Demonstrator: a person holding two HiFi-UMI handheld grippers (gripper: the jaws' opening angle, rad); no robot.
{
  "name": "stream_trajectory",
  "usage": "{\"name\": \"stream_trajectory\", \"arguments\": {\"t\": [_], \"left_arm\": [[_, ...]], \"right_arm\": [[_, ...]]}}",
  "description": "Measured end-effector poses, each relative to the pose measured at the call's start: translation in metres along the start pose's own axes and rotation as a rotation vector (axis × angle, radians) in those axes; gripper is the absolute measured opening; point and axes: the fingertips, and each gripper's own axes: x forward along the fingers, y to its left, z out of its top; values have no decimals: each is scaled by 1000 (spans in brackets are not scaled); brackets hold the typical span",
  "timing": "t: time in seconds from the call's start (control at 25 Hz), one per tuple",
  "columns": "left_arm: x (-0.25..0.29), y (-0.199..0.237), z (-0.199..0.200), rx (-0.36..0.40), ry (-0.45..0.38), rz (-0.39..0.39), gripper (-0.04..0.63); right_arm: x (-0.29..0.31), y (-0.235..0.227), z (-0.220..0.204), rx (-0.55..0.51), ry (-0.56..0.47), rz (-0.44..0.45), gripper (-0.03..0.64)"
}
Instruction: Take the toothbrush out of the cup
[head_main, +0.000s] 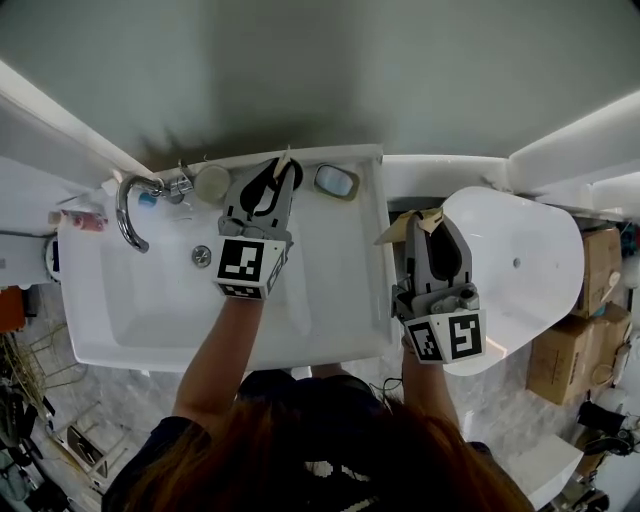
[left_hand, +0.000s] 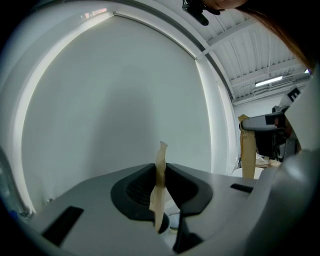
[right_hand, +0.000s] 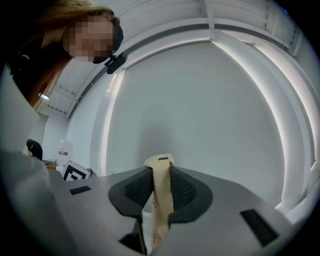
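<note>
Between the pads of my left tongs (head_main: 284, 168): a thin tan strip (left_hand: 159, 192), pinched tight and upright. Its top pokes above the jaws and its lower end runs down past them. I take it for the toothbrush handle, but no head or bristles show, so that is a guess. Something pale and round shows under the jaws in the left gripper view, too little of it to name.

Right tongs (right_hand: 161, 172): pressed on a wider paper strip (right_hand: 161, 205) with small print, hanging down between the pads. They hang off to the side over a white oval lid (head_main: 520, 280), well apart from the sink (head_main: 150, 320).

Outward from the left tongs: they point level at the wall, over the sink's back ledge. The cup (head_main: 212, 184), round and beige from above, sits on that ledge just beside them, toward the tap (head_main: 128, 215). A small bluish dish (head_main: 337, 181) sits on their other side.

Progress, as I judge it: the grip is made, which is the first half. Whether the strip's lower end is clear of the cup I cannot tell, since no view shows rim and tip together. Left to do: lift straight up until it clears, then carry it away.
</note>
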Motion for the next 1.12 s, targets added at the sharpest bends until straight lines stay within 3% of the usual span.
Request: {"name": "stream_trajectory", "arguments": {"t": [0.28,0.48,1.12], "left_arm": [[-62,2,73,30,-114,9,72],[-113,8,98,42,-148,35,72],[-221,35,74,19,-91,214,72]], "right_arm": [[-16,24,37,-42,-58,16,97],[-27,47,53,-66,-79,43,97],[-26,87,59,-128,-72,117,94]]}}
